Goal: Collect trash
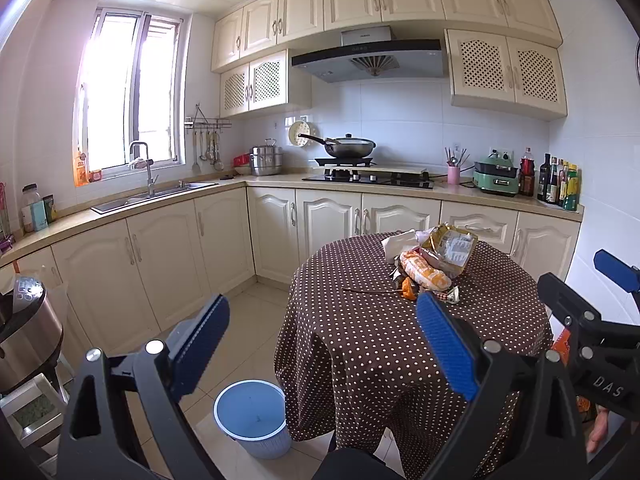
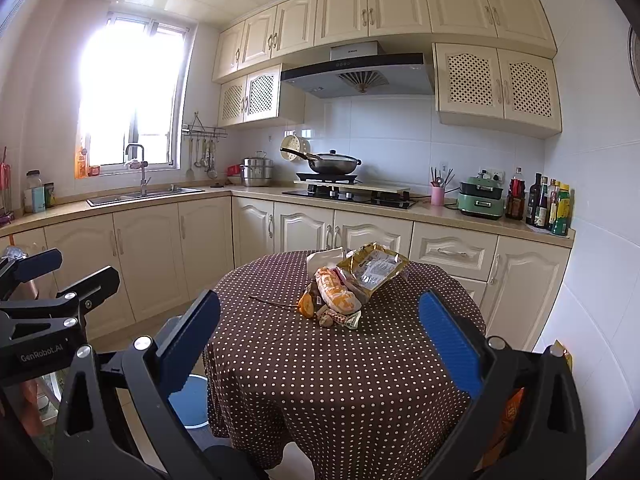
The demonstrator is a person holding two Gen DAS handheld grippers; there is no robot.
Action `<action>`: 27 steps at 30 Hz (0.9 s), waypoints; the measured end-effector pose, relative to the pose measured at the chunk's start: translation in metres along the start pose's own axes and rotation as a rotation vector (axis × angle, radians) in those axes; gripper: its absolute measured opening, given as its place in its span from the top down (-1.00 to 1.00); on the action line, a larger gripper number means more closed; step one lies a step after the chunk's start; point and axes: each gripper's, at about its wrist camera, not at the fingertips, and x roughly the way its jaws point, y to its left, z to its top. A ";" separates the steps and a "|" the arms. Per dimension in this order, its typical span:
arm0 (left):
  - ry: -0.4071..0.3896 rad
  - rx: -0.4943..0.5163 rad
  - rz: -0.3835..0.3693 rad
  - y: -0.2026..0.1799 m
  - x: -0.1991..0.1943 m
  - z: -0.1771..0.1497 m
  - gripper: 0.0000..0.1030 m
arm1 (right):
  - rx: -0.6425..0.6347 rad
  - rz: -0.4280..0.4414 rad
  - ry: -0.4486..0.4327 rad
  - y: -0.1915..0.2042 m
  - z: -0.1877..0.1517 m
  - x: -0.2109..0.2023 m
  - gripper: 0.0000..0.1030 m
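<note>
The trash point(image 2: 344, 284) is a crumpled heap on the dotted desk point(image 2: 320, 360): yellow wrapper, orange packet, white tissue. Left claw point(image 1: 320, 344) and right claw point(image 2: 320, 344) both gape apart, empty.

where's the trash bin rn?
The blue bin stands on the floor beside the polka-dot table, at its left in both views, below the open left gripper.

- The round table point(image 2: 320, 380) top is mostly bare around the trash pile point(image 2: 348, 284).
- The blue bin point(image 1: 253, 416) stands open on the floor, touching the tablecloth's left edge.
</note>
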 end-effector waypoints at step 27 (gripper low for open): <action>0.005 -0.007 0.006 -0.003 0.001 -0.001 -0.80 | -0.006 0.000 0.017 0.003 -0.006 0.003 -0.86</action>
